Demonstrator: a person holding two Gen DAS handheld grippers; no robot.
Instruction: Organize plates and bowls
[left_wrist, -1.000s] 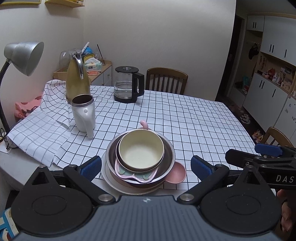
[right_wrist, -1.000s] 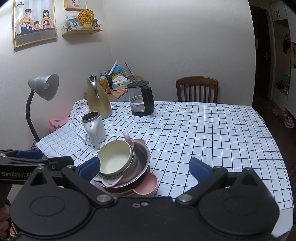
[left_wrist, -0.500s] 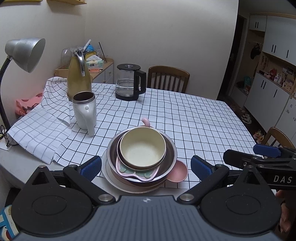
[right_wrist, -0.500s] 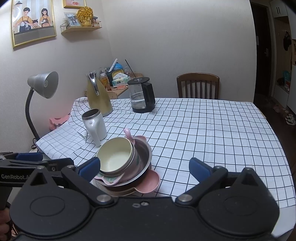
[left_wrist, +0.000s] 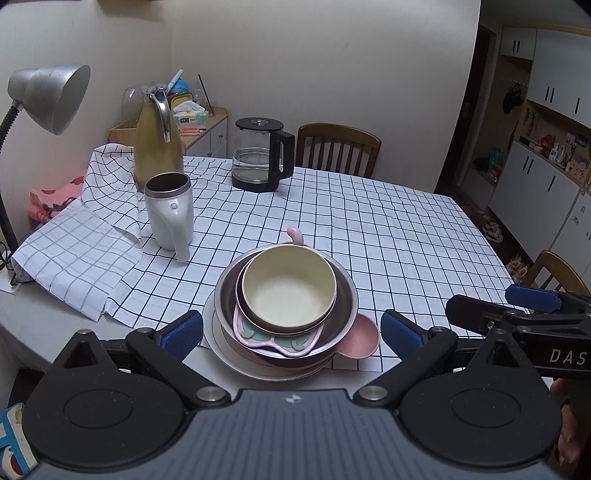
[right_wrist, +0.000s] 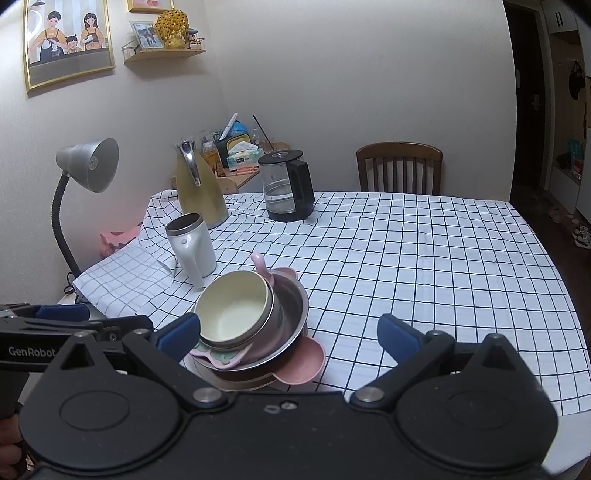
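Over the last second my left gripper (left_wrist: 291, 328) has drawn nearer the nested stack (left_wrist: 288, 306), now at its 12 o'clock. My right gripper (right_wrist: 288, 332) sees it at 10 o'clock. Both stand spread, empty. The stack sits unchanged at the table (left_wrist: 388, 229) edge, so the stage is undetermined.

Left gripper (left_wrist: 291, 330) with blue pads wide apart, cream bowl (left_wrist: 289, 293) nested in a steel bowl (left_wrist: 347, 295) atop a pink plate (left_wrist: 364, 338), checked tablecloth (left_wrist: 388, 236), white mug (left_wrist: 170, 214), glass kettle (left_wrist: 262, 160), right gripper (left_wrist: 517, 310) at right edge.
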